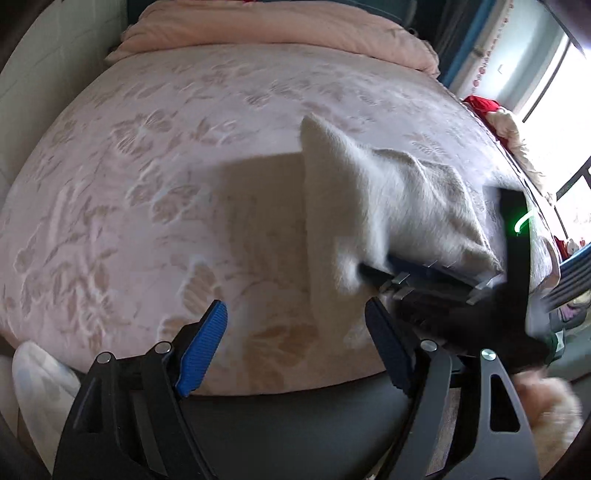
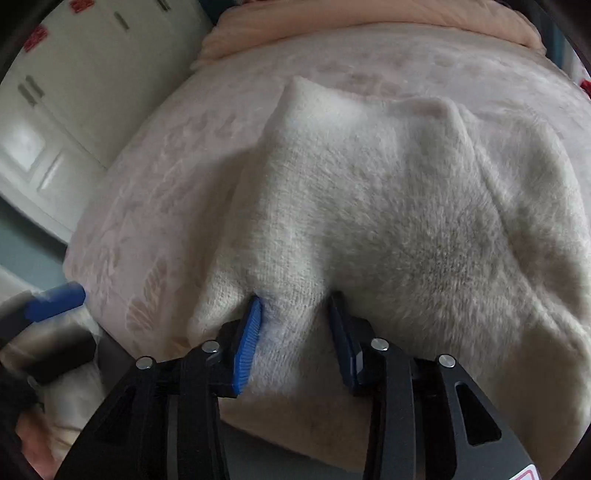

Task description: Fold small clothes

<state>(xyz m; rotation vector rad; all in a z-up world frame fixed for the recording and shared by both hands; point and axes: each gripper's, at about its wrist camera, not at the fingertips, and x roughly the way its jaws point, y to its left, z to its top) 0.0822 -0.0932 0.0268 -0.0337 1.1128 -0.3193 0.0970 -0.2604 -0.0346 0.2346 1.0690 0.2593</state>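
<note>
We record a cream-white garment point(image 2: 388, 221) on a pale pink bed cover point(image 1: 147, 184) with a tan floral pattern. Tong pads point(image 2: 247, 350) are blue, ribbed.

Pink floral bedspread point(image 1: 166, 155), folded quilt point(image 1: 280, 33), white wardrobe point(image 2: 74, 92), bright window point(image 1: 561, 110), perhaps curtained

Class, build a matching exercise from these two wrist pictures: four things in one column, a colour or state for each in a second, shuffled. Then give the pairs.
1. left gripper
2. right gripper
3. white fluffy garment
4. folded quilt

a. peach, at the bed's far end
b. jaws spread, nothing between
c. bunched and lifted off the bedspread
d. jaws on a fold of cloth

Pairs: 1-b, 2-d, 3-c, 4-a
</note>
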